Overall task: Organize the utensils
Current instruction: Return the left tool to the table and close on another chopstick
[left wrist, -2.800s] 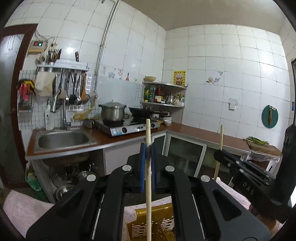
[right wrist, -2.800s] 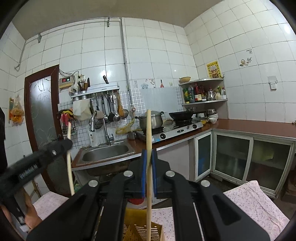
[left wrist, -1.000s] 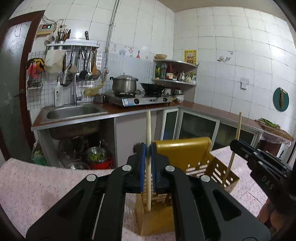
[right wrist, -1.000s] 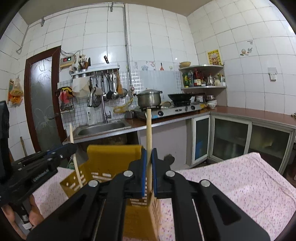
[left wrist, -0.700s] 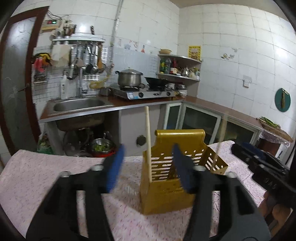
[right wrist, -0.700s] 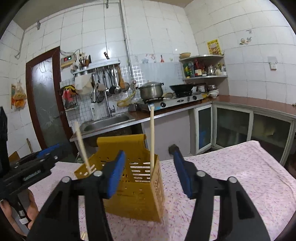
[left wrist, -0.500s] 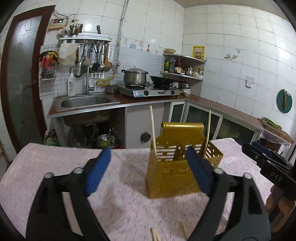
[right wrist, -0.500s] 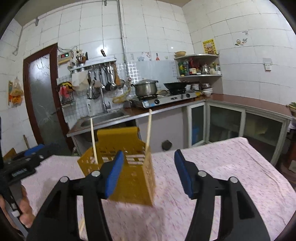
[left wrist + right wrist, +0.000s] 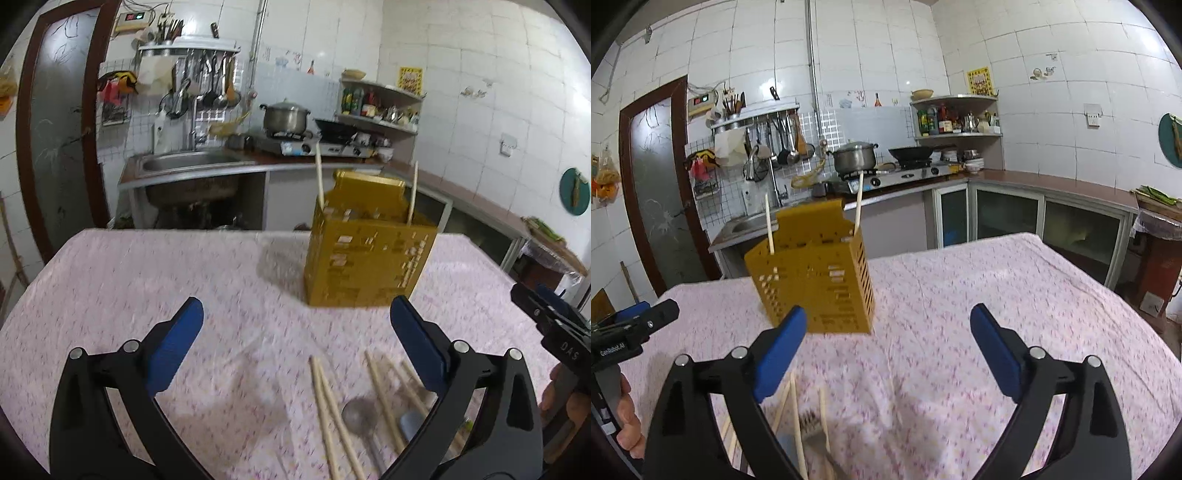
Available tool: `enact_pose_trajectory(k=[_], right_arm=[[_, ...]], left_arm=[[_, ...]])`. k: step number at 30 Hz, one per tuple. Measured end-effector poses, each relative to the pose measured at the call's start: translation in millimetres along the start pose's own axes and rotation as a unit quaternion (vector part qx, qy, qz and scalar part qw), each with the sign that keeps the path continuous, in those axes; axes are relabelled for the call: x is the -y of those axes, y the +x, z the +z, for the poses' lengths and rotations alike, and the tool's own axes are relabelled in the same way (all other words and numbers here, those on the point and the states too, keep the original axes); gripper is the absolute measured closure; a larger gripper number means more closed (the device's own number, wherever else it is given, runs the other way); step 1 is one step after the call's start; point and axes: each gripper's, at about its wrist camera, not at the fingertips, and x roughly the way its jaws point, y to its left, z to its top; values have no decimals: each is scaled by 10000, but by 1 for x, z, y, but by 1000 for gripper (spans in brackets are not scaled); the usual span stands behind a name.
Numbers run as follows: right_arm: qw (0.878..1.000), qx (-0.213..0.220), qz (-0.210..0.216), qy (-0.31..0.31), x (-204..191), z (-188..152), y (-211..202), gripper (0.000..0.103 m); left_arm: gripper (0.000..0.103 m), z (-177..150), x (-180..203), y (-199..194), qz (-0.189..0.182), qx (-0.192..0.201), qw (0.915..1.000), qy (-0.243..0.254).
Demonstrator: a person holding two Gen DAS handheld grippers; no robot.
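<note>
A yellow perforated utensil holder (image 9: 365, 254) stands on the pink floral tablecloth (image 9: 184, 280); it also shows in the right wrist view (image 9: 816, 277). Two chopsticks stand in it, one at each end (image 9: 318, 173) (image 9: 413, 192). My left gripper (image 9: 295, 332) is open and empty, pulled back from the holder. My right gripper (image 9: 886, 332) is open and empty too. Several loose chopsticks (image 9: 328, 410) and a metal spoon (image 9: 357, 415) lie on the cloth near me. A fork (image 9: 816, 432) lies among chopsticks (image 9: 796, 424) in the right wrist view.
The right gripper's tip (image 9: 546, 317) shows at the right edge of the left wrist view; the left one (image 9: 631, 325) at the left of the right wrist view. Behind the table are a sink (image 9: 188, 162), a stove with a pot (image 9: 284, 118) and counter cabinets (image 9: 1008, 218).
Both grippers opened and let go of their chopsticks, which now stand in the yellow holder. Both grippers then drew back and tilted down, bringing the loose utensils on the cloth into view.
</note>
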Motion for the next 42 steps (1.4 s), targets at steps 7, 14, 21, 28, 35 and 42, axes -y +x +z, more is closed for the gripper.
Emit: enact_pose_trajectory(k=[7,14,21,28,35,42], right_arm=[[9973,-588,-93,-437,-13,-28,17,14],[9886,-1206,-20,-905,-29,-47,26,15],[9735,-1981,-7,-1147,-36,-68,43,24],[9685,-2212,153,-1133,-39,-73,44,25],[9641,-2355,325,-1182,-46,-78,44,31],[9619,-2419,372,-1217,-52,-83,47,60]], left_arm=[[5,-31,4,20,-3,-521,9986,96],[5,-44,5,46,-46,-1134,9935,115],[6,-55,11,64,40,-1498,9884,239],[14,-61,12,74,27,-1769,9839,247],[28,-65,11,80,-51,-1943,9808,174],[33,-69,14,83,60,-1981,9797,289]])
